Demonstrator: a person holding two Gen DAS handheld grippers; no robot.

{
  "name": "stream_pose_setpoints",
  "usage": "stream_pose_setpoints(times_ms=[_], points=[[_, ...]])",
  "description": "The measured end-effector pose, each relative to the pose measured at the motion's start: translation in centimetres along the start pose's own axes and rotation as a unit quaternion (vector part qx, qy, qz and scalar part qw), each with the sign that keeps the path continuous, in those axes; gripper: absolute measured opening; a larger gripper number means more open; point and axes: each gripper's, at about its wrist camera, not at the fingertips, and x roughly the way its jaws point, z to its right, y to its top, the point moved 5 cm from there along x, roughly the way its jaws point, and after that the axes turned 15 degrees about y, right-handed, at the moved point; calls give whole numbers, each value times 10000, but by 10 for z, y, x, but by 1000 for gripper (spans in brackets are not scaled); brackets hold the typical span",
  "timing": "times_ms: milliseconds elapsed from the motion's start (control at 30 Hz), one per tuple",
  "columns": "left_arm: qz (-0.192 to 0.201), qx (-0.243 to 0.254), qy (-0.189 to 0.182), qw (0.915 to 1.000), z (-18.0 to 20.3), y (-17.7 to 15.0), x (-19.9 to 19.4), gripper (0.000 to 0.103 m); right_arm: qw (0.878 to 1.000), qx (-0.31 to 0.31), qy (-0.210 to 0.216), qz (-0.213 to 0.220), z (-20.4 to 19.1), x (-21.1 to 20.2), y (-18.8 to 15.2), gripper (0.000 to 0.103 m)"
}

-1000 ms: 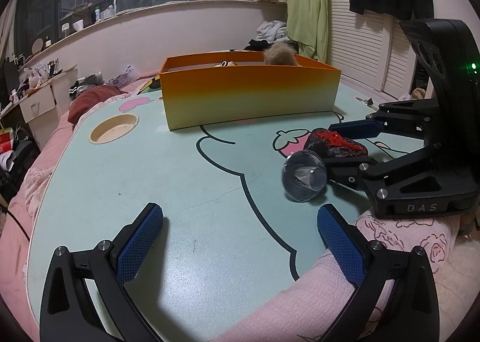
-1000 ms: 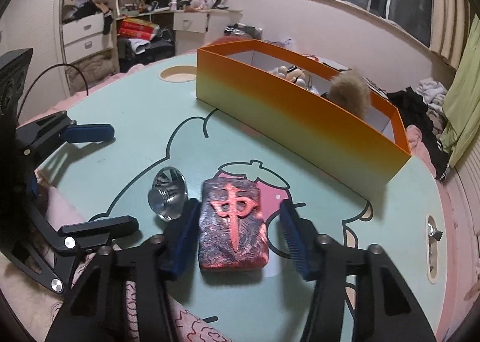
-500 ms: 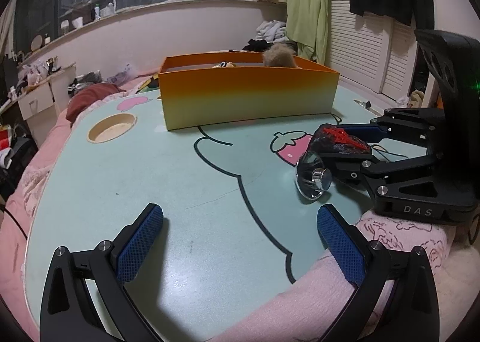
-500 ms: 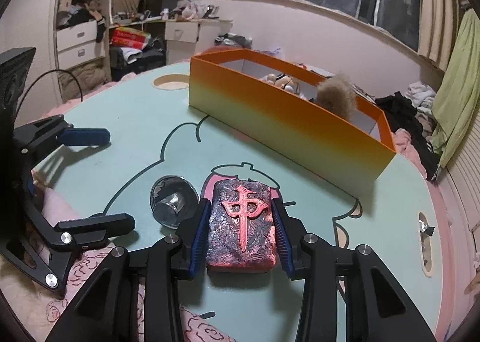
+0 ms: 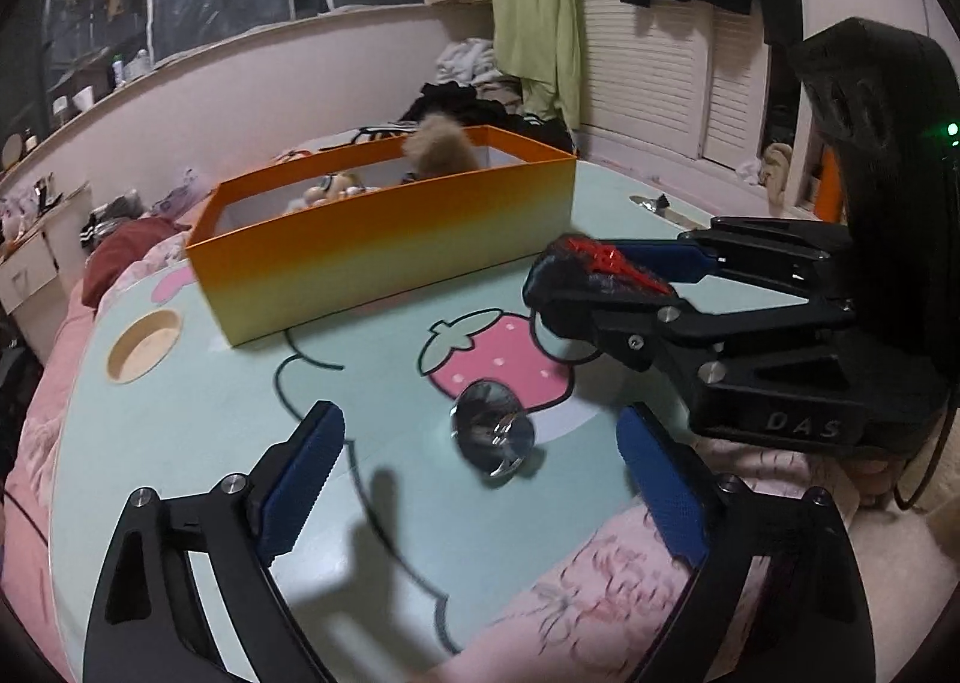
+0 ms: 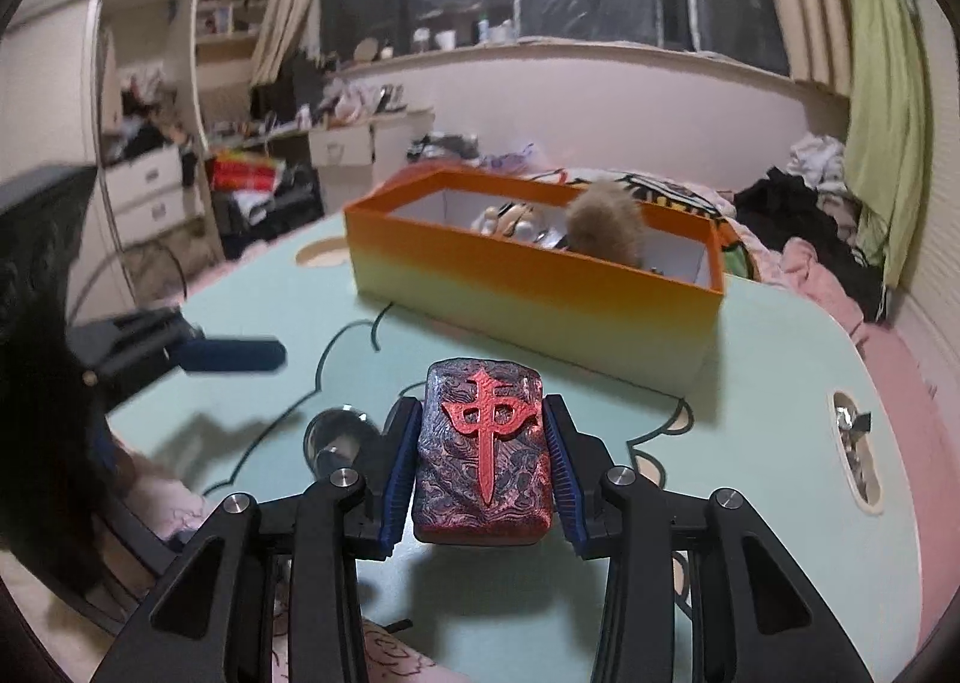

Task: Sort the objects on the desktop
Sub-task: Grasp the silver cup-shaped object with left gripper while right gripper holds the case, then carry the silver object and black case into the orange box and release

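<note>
Right tool [image 6: 485,452] clamps the dark marbled block with a raised red character [image 6: 483,452] on both long sides, blue pads flat against it, block looks lifted clear of the mint-green cartoon-print table [image 6: 780,413]; judged step: carry it to the orange-to-yellow gradient cardboard box [image 6: 540,293] in the upper centre of the right wrist frame and drop it in. To do it well: keep the squeeze steady, keep the block level, clear the near box wall before lowering, release over a free patch away from the tan fluffy ball [image 6: 606,224] and small toys already inside. Left tool [image 5: 480,479] is open with jaws closing, nothing pressed between the pads; the shiny round metal cup-like piece [image 5: 493,434] lies on the table between and just ahead of its fingers, centre of the left wrist frame, on the edge of the pink strawberry print [image 5: 498,353]. In that same frame the held block [image 5: 591,269] sits right of centre, above the table, near the box's right end but not over it yet
</note>
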Motion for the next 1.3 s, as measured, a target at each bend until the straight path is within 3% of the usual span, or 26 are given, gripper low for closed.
stream_pose_setpoints(times_ms=[67,100,133,167,200,533,633,767,900,967,1000,1033,1067,1133,1300], points=[[-129,19,-125,9998,1,1,6,77,9999,129,39,52,4,-2,1,39],[-220,8,-253,9994,2,1,10,63,9998,180,61,34,6,-1,1,39],[-288,6,-289,9992,3,1,13,43,9997,217,59,5,7,0,1,39],[-426,35,-270,9987,3,-1,20,32,9997,226,52,-12,7,0,1,39],[-397,22,-270,9988,3,-1,20,31,9998,214,41,-20,7,0,1,39],[-60,-356,-353,9987,-15,11,-2,31,9983,553,-150,-92,19,0,9,39],[-9,-610,-335,9976,-31,42,-2,31,9937,1120,-2,59,36,-1,35,39],[128,-1060,-101,9942,-60,90,10,31,9889,1347,-596,175,65,11,87,39],[45,-1712,195,9850,-94,132,48,31,9856,1464,-849,52,88,40,119,39],[-233,-2021,186,9789,-105,137,77,45,9838,1517,-941,-157,97,61,124,42],[-431,-2083,220,9769,-107,135,90,72,9829,1516,-971,-378,101,73,122,50],[-621,-2171,374,9735,-112,131,103,79,9773,1615,-1211,-642,109,84,115,60],[-701,-2240,411,9712,-117,124,117,79,9753,1669,-1252,-723,115,89,112,77],[-745,-2216,215,9721,-117,117,129,79,9783,1423,-1314,-739,112,96,106,79],[-544,-1809,431,9810,-103,114,124,79,9799,966,-1547,-809,101,98,98,83]])
